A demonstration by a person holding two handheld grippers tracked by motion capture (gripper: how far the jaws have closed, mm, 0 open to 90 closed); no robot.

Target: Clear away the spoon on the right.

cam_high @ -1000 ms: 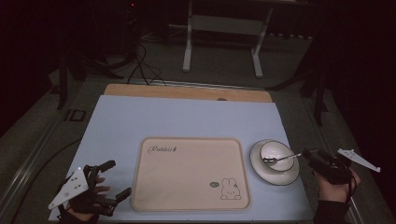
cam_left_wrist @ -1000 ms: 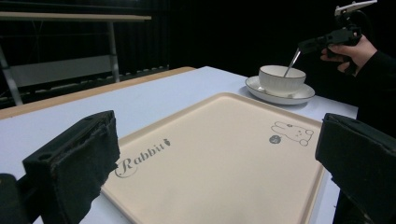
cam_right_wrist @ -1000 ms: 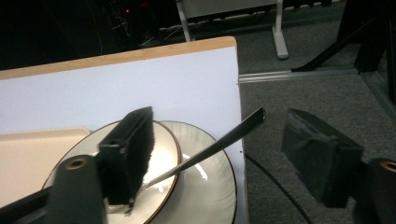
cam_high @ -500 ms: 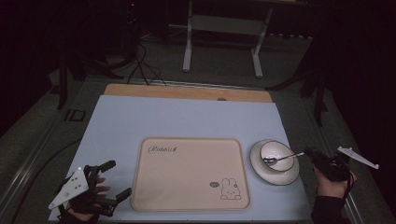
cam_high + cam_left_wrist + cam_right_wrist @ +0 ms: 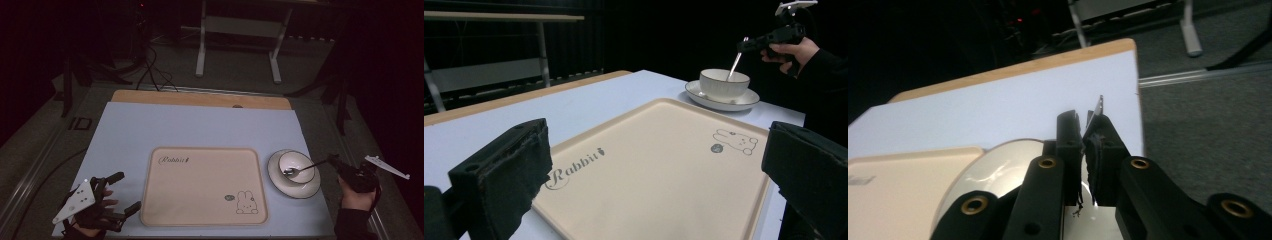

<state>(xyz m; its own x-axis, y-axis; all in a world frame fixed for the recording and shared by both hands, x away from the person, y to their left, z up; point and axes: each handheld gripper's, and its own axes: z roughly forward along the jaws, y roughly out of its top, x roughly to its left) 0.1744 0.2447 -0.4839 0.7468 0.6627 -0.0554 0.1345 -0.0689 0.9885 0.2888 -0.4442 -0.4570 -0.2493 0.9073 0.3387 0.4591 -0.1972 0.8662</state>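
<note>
Right of the beige rabbit tray (image 5: 202, 186), the right gripper (image 5: 334, 161) held a metal spoon (image 5: 303, 167) by its handle, its scoop resting in the white bowl (image 5: 296, 166).

The bowl stood on a white saucer (image 5: 293, 186) just right of the tray; the jaws were pinched nearly closed on the handle tip (image 5: 1099, 106). Left of the tray, the left gripper (image 5: 120, 192) rested with jaws spread wide, holding nothing. The thin handle seemed gripped only at its end, so it might have pivoted or slipped on lifting, and a sideways drag could have tipped the bowl or slid it off the saucer.
</note>
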